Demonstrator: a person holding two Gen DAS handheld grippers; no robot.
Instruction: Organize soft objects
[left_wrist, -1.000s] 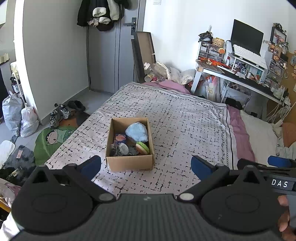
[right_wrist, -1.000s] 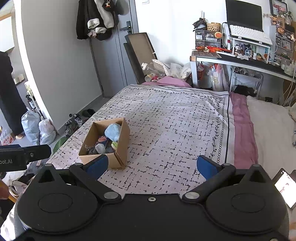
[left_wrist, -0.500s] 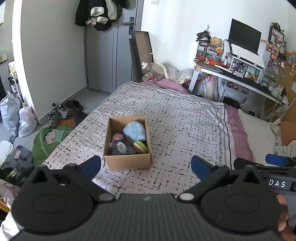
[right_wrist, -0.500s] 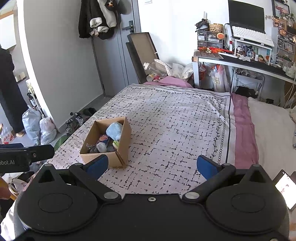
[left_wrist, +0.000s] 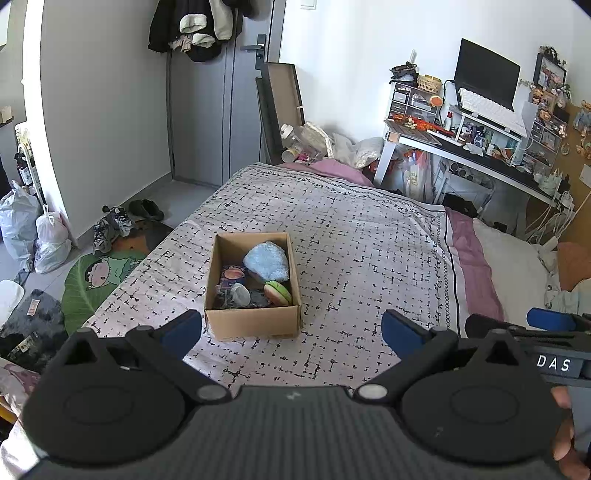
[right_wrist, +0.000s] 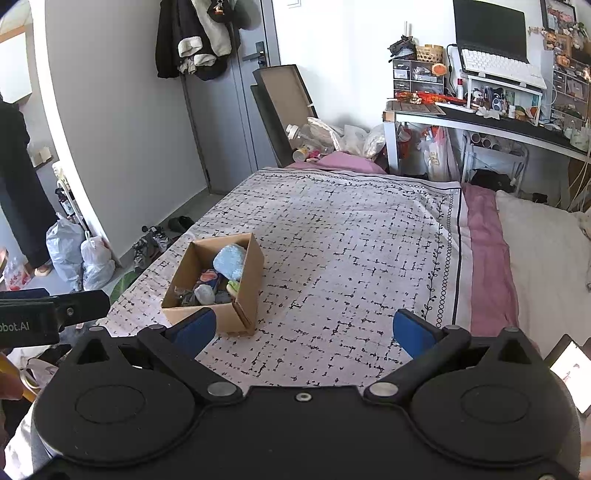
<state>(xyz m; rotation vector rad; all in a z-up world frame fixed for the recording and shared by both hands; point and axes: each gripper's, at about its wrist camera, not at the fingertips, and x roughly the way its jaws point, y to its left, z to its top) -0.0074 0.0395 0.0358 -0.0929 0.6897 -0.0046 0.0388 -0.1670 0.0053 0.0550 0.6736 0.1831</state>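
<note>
An open cardboard box (left_wrist: 253, 325) stands on the patterned bed cover (left_wrist: 351, 240). It holds a fluffy light-blue soft toy (left_wrist: 266, 261), a burger-shaped plush (left_wrist: 277, 292), a grey plush (left_wrist: 241, 294) and other soft items. The box also shows in the right wrist view (right_wrist: 247, 291), with the blue toy (right_wrist: 229, 257). My left gripper (left_wrist: 291, 328) is open and empty, just short of the box. My right gripper (right_wrist: 303, 328) is open and empty, to the right of the box. The right gripper's body (left_wrist: 546, 343) shows at the left view's right edge.
A pink sheet (right_wrist: 484, 251) and white pillow (right_wrist: 543, 258) lie right of the cover. A cluttered desk (right_wrist: 480, 114) with a monitor stands at the back right. Shoes (left_wrist: 114, 221), bags (left_wrist: 44, 236) and a green mat (left_wrist: 99, 273) lie on the floor at left. A phone (right_wrist: 570, 369) lies at right.
Both grippers have drawn back and up slightly, so the box sits a little farther from the left gripper. Both stay open and empty.
</note>
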